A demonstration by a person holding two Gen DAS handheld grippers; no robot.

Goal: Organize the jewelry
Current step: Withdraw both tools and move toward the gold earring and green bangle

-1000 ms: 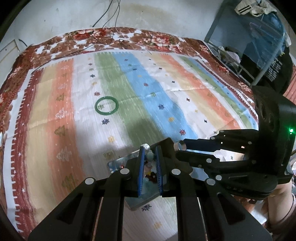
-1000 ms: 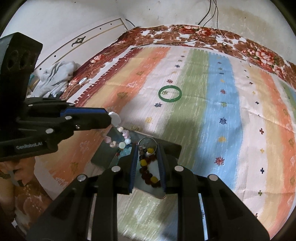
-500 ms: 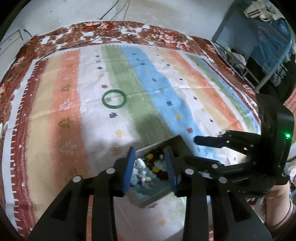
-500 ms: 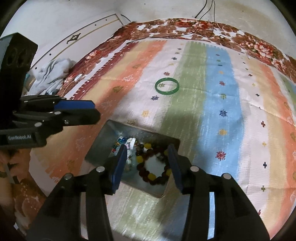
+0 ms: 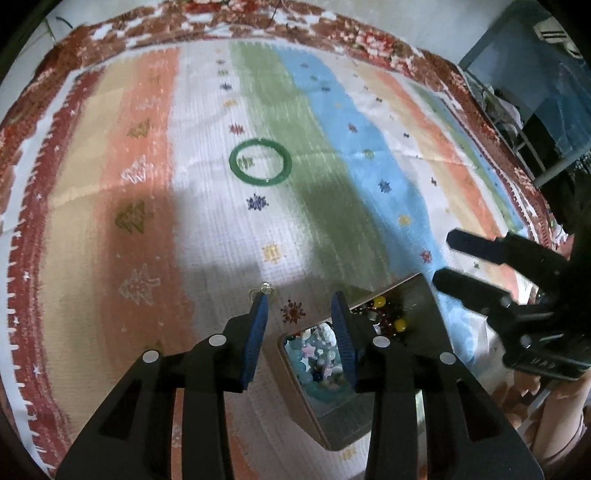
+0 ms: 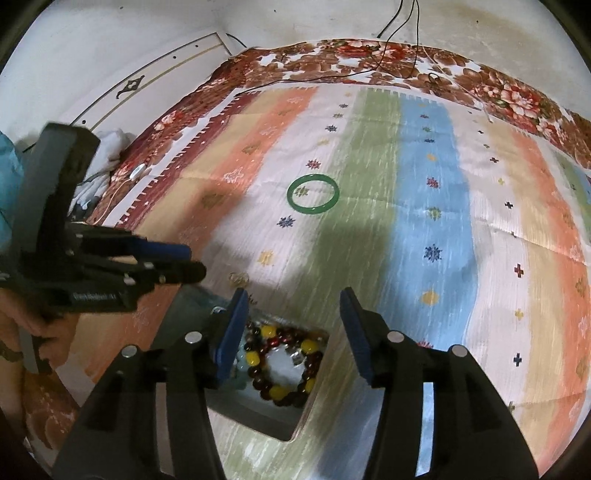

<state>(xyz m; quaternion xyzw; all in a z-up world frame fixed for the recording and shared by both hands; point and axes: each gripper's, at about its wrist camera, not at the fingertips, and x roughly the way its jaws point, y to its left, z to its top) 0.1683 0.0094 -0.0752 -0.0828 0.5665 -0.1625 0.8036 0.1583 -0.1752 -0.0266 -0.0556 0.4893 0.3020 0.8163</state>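
Left wrist view: the left gripper [image 5: 299, 306], clamped on beads a second ago, now stands apart and empty, left of the box [image 5: 424, 306] at lower centre; the green bangle [image 5: 260, 162] lies upper centre.

Right wrist view: the right gripper [image 6: 291, 306] has just been opening, with nothing between its fingers; the dark-and-yellow bracelet [image 6: 284, 365] it dropped lies in the box below.

A striped blanket [image 6: 424, 206] in green, blue, orange and cream, sprinkled with small star and tree motifs, covers the bed, over a red floral sheet [image 6: 369, 66] that shows along its far edge. Behind stands a stained white wall [image 6: 332, 22] with black cables [image 6: 395, 18] hanging down onto the bed. At the left lies a crumpled white cloth [image 6: 110, 147]. To the right stands a blue-grey metal frame [image 5: 517, 74].
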